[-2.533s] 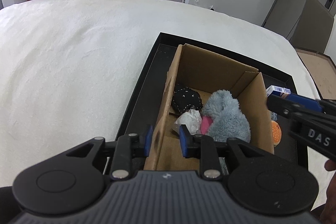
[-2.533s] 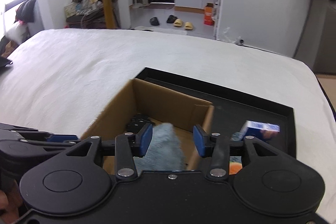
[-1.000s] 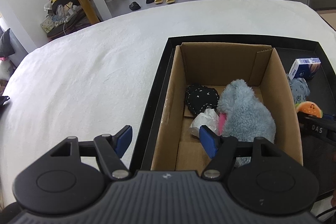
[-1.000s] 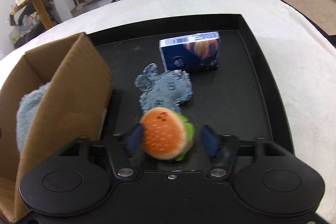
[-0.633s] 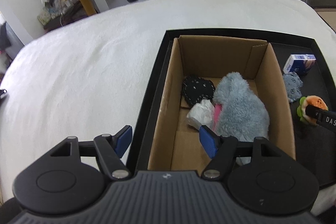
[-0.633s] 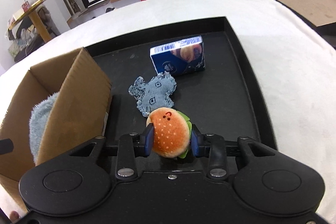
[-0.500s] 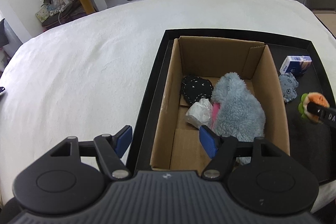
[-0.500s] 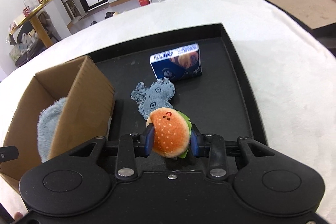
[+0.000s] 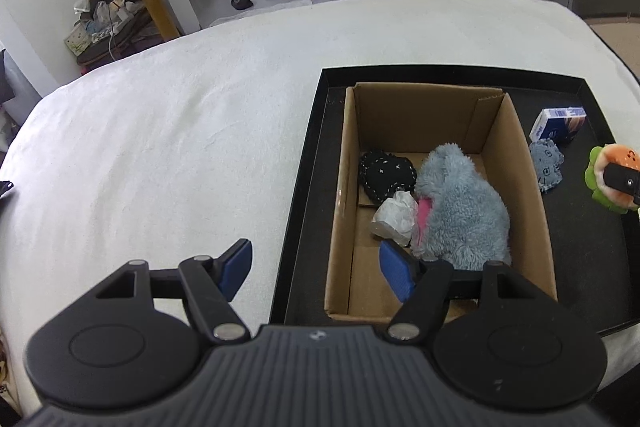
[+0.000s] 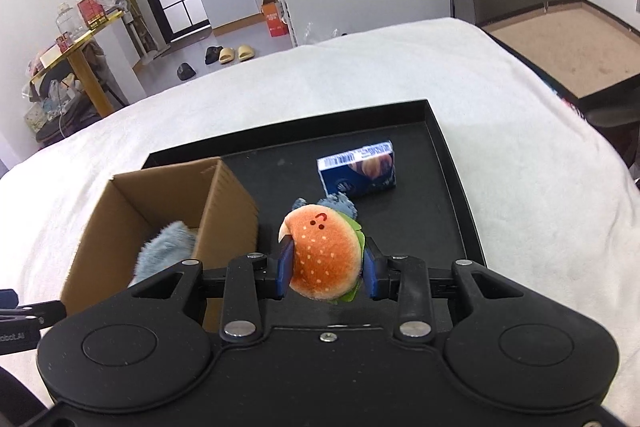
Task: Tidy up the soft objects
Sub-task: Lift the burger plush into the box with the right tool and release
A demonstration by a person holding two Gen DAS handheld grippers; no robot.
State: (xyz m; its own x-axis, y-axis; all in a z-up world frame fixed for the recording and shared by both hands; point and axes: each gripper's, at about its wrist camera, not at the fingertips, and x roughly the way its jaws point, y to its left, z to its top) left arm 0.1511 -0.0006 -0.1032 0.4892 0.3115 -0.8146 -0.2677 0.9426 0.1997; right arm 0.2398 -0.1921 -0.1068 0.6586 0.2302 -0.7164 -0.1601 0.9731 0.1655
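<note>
One right hand-held gripper (image 10: pixel 325 269) clamps burger plush (image 10: pixel 323 253); left (image 9: pixel 316 269) gapes over white bedding (image 9: pixel 160 147).

Orange burger plush (image 10: pixel 323 254) is clamped upright, aloft beside the cardboard box (image 10: pixel 228 203).

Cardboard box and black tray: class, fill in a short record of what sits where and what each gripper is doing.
held: orange burger plush toy, clamped in right gripper, lifted off the black tray
left gripper: open, holding nothing
in brown cardboard box: fluffy grey-blue plush, black stitched pouch, crumpled white paper
on tray outside the box: blue carton, small denim plush
</note>
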